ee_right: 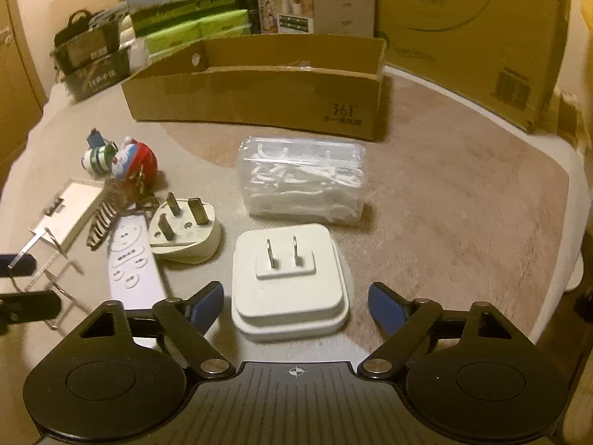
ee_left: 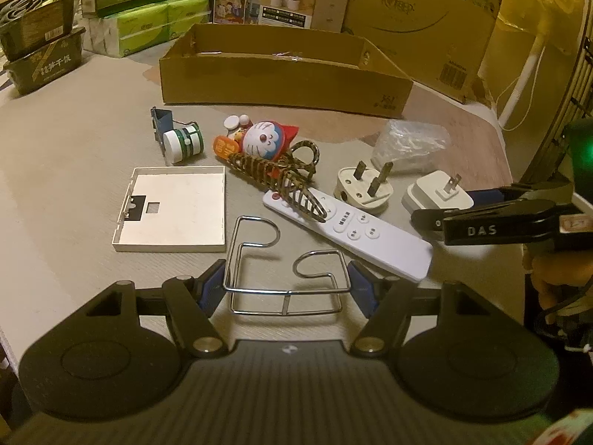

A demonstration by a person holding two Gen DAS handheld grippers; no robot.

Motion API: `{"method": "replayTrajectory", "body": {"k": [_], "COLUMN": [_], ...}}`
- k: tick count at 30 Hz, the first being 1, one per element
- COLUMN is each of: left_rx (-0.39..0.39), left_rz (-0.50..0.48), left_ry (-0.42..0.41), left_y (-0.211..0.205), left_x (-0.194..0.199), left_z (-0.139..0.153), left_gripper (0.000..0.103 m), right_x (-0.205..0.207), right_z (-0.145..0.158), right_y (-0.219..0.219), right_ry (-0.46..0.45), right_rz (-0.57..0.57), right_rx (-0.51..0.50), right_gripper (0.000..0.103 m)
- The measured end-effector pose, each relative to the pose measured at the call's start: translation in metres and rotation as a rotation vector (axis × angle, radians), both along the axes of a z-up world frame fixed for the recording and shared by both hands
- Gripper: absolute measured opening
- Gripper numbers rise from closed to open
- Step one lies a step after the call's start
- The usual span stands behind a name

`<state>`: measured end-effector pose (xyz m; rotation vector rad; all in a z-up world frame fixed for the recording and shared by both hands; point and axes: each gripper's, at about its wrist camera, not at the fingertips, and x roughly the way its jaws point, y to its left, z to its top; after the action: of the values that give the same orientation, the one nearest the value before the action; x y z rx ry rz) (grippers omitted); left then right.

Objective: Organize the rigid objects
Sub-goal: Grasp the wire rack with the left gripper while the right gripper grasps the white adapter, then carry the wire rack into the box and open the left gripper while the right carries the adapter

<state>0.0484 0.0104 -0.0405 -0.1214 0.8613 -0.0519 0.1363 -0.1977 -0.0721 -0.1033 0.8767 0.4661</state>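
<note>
My left gripper (ee_left: pixel 287 283) has its blue pads against both sides of a chrome wire rack (ee_left: pixel 285 259) on the table. A white remote (ee_left: pixel 348 228) lies just right of it, with a leopard-print hair claw (ee_left: pixel 276 178) on its far end. My right gripper (ee_right: pixel 296 302) is open, its fingers on either side of a white square two-pin charger (ee_right: pixel 289 278), not touching it. It also shows in the left wrist view (ee_left: pixel 437 218) beside that charger (ee_left: pixel 437 191). An open cardboard box (ee_left: pixel 281 70) stands behind.
On the table lie a three-pin plug (ee_left: pixel 361 185), a clear box of floss picks (ee_right: pixel 304 181), a Doraemon toy (ee_left: pixel 265 141), a green-and-white jar (ee_left: pixel 183 142) and a white flat lid (ee_left: pixel 172 209). Cartons and tissue packs (ee_left: pixel 148 26) line the back.
</note>
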Motion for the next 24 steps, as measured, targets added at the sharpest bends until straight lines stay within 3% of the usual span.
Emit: {"method": "replayTrajectory", "body": {"k": [2,16,24], "left_rx": [-0.004,0.0,0.002], "left_rz": [0.004,0.0,0.005], "left_ry": [-0.003,-0.055,-0.098], "left_y": [0.001,0.004,0.016], "left_x": [0.0,-0.003,0.009], "left_z": [0.001,0.021,0.035], "left_gripper": [0.066,0.066,0.066], "right_x": [0.0,-0.032,-0.027], "right_z": [0.0,0.031,0.053], "right_y": [0.004,-0.006,0.0], "right_ry": [-0.017,-0.025,-0.052], "right_rz": [0.02,-0.056,-0.054], "right_rx": [-0.02,0.038,0.062], "right_gripper": [0.065,0.064,0.064]}}
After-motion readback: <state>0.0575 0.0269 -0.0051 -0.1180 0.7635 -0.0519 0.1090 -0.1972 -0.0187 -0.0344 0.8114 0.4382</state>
